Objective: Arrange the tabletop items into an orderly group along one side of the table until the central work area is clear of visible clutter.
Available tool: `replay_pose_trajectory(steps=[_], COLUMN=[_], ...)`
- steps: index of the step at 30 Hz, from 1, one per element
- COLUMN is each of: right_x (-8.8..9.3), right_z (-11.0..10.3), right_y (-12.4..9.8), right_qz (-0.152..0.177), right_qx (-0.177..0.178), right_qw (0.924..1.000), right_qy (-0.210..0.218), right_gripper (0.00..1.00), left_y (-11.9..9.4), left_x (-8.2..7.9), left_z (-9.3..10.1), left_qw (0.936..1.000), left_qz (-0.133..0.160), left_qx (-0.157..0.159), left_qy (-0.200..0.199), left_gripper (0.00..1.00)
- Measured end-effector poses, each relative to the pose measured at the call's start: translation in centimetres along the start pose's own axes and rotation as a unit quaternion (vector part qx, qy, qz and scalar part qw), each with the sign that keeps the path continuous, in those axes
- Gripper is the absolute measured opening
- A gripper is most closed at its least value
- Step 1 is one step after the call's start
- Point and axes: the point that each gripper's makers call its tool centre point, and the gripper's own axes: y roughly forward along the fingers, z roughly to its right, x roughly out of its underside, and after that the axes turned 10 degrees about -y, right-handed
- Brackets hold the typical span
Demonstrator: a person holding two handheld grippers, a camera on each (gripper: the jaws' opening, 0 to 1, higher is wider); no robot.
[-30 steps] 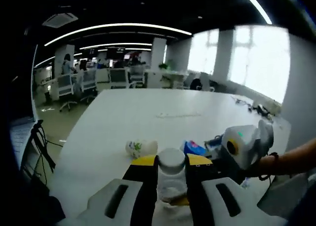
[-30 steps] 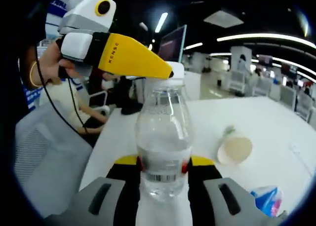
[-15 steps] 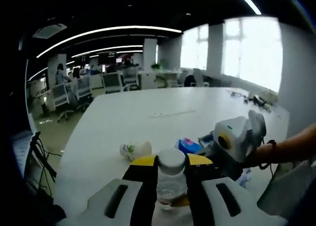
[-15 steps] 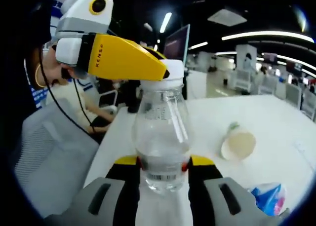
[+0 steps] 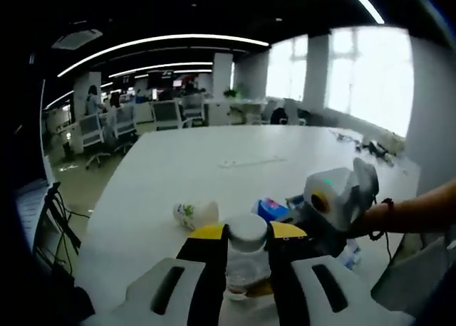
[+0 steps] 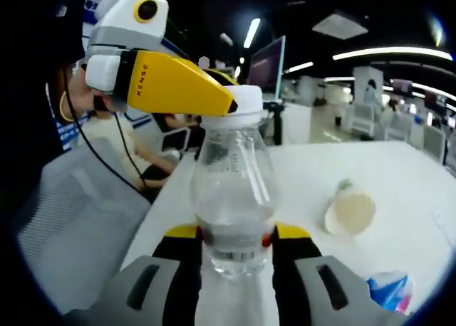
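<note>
In my right gripper view, my right gripper point(image 6: 233, 242) is clamped on the lower body of a clear bottle point(image 6: 232, 198), upright, w/ a little water in the bottom and a barcode label between the yellow-tipped jaws. My left gripper point(image 6: 231, 105) comes in from the upper left, its yellow jaws pinching the white cap point(image 6: 239, 100) at the top of the same bottle. In my left gripper view the cap point(image 5: 247, 228) sits right between the left gripper point(image 5: 246, 242) jaws, closed tight on it, bottle point(image 5: 245, 269) hanging below toward the camera. The right gripper point(image 5: 335, 205) shows at right w/ my forearm behind it. The bottle is held up off the white table point(image 5: 214, 169), near its close edge. Further out on the table a paper cup point(image 5: 194, 214) lies on its side, open mouth facing the right gripper view point(image 6: 350, 211). Near it is a blue packet point(image 5: 273, 210), also at lower right in the right gripper view point(image 6: 388, 290). A grey chair point(image 6: 71, 219) stands beside the table on the left of the right gripper view. Far back: office desks, chairs, ceiling light strips, bright windows.
</note>
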Motion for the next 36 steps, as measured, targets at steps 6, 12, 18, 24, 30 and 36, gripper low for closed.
replay_pose_trajectory(steps=[6,12,18,24,30,36], right_x=[-0.1,-0.1,-0.7,-0.8,-0.5,-0.5], right_z=[-0.1,-0.1,0.3,0.3,0.2,0.1], right_y=[0.3,0.2,0.4,0.2,-0.7,-2.1], right_qz=[-0.005,-0.012,0.006,0.001,0.001,-0.001], right_qx=[0.009,0.017,0.034,0.047,0.071,0.094], right_qw=[0.9999,0.9998,0.9991,0.9984,0.9958,0.9934], right_qy=[0.001,0.004,0.022,0.032,0.059,0.066], right_gripper=[0.35,0.35,0.48,0.62,0.75,0.86], left_y=[0.0,0.0,-0.1,-0.4,-0.4,-0.3], left_x=[0.6,0.7,0.8,0.2,0.3,0.6], left_z=[-0.2,0.1,0.5,0.3,-0.2,-0.7], left_qw=[0.9997,0.9998,0.9997,0.9993,0.9993,0.9995], left_qz=[0.002,0.009,0.008,0.031,0.035,0.032], left_qx=[-0.003,0.012,0.022,0.017,0.014,0.005], left_qy=[0.023,0.01,0.009,0.014,0.004,-0.001], left_gripper=[0.22,0.28,0.33,0.49,0.61,0.73])
